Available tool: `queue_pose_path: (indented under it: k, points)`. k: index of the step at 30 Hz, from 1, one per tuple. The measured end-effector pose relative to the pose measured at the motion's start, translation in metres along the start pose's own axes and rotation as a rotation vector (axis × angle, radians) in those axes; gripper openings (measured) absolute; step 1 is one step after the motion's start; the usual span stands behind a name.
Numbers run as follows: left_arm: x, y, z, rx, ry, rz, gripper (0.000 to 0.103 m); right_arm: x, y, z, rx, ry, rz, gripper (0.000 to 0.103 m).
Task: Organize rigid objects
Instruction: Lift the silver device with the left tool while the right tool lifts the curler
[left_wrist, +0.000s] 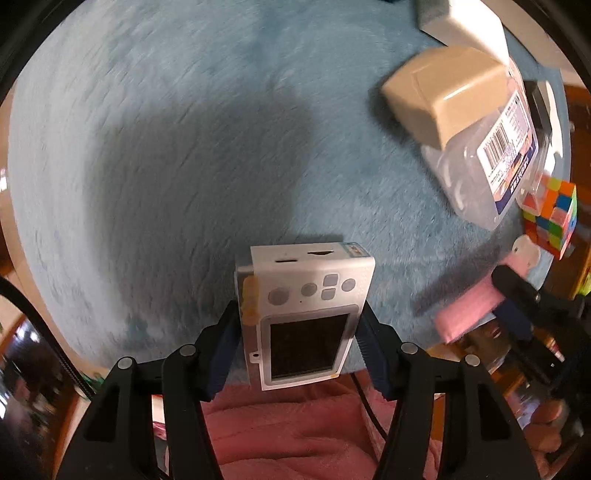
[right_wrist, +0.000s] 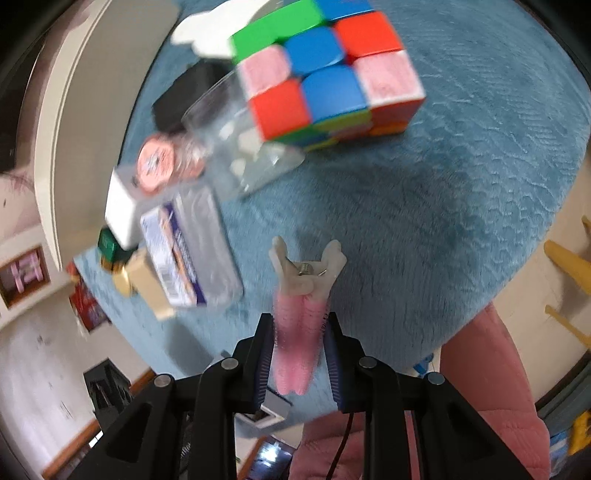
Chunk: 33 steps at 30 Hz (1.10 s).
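Observation:
My left gripper (left_wrist: 301, 328) is shut on a small white camera (left_wrist: 304, 314) with a dark screen and grey buttons, held above the blue fuzzy surface (left_wrist: 184, 147). My right gripper (right_wrist: 299, 332) is shut on a pink fuzzy clip (right_wrist: 301, 321) with a white spring end; it also shows in the left wrist view (left_wrist: 472, 310) at the right. A colourful puzzle cube (right_wrist: 325, 70) sits ahead of the right gripper and shows at the right edge of the left wrist view (left_wrist: 554, 218). A clear jar with a beige lid (left_wrist: 461, 122) lies on its side.
In the right wrist view, a clear open container (right_wrist: 236, 144), a pink round lid (right_wrist: 155, 162), a labelled clear jar (right_wrist: 188, 251), a white box (right_wrist: 122, 210) and a black object (right_wrist: 177, 99) cluster at the left. Pink fabric (left_wrist: 295, 435) lies at the near edge.

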<state>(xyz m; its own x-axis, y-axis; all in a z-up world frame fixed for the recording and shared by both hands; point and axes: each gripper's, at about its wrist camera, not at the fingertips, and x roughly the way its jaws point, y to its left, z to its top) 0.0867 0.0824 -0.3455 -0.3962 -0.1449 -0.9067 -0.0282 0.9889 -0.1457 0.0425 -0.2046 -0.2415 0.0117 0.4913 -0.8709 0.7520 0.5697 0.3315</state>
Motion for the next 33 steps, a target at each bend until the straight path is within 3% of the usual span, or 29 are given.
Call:
queue_pose_path:
  k: [4, 13, 22, 33]
  points:
    - [0.007, 0.026, -0.019, -0.084, -0.024, -0.035, 0.064, -0.002, 0.011, -0.014, -0.072, 0.058, 0.004, 0.027]
    - [0.015, 0.098, -0.093, -0.223, -0.144, -0.117, 0.064, -0.017, 0.057, -0.043, -0.31, 0.068, -0.039, 0.027]
    - [-0.003, 0.158, -0.13, -0.293, -0.29, -0.133, 0.064, -0.046, 0.102, -0.066, -0.471, -0.029, -0.034, 0.027]
    - [-0.052, 0.215, -0.138, -0.208, -0.531, -0.109, 0.064, -0.074, 0.17, -0.093, -0.578, -0.255, 0.047, 0.027]
